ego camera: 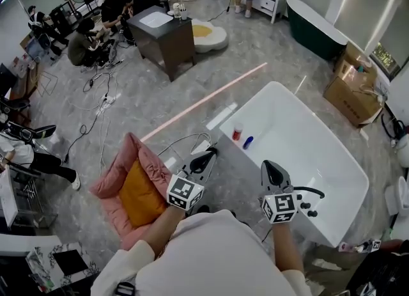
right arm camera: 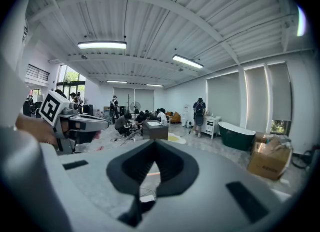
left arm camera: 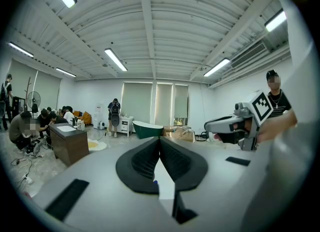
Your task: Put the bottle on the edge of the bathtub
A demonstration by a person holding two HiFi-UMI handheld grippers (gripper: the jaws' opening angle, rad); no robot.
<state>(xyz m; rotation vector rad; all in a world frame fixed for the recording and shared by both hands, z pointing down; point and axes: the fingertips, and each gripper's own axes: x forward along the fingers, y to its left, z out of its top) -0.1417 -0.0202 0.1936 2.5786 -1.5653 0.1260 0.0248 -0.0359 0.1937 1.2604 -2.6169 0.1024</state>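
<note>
A white bathtub point(ego camera: 332, 160) stands to the right in the head view. At its left end stands a small white bottle with red on it point(ego camera: 238, 133), with a small blue thing point(ego camera: 248, 141) beside it; whether they rest on the rim or inside I cannot tell. My left gripper point(ego camera: 209, 154) is held short of that end of the tub, its jaws shut with nothing between them point(left arm camera: 160, 139). My right gripper point(ego camera: 272, 164) hovers over the tub's near rim, also shut and empty point(right arm camera: 155, 142). Both grippers point level across the room.
A pink cushion point(ego camera: 121, 167) with an orange one point(ego camera: 140, 195) on it lies on the floor to my left. Cables point(ego camera: 102, 100) run across the floor. Further off are a dark cabinet point(ego camera: 163, 32), a dark green tub point(ego camera: 316, 27), cardboard boxes point(ego camera: 350, 93) and several people.
</note>
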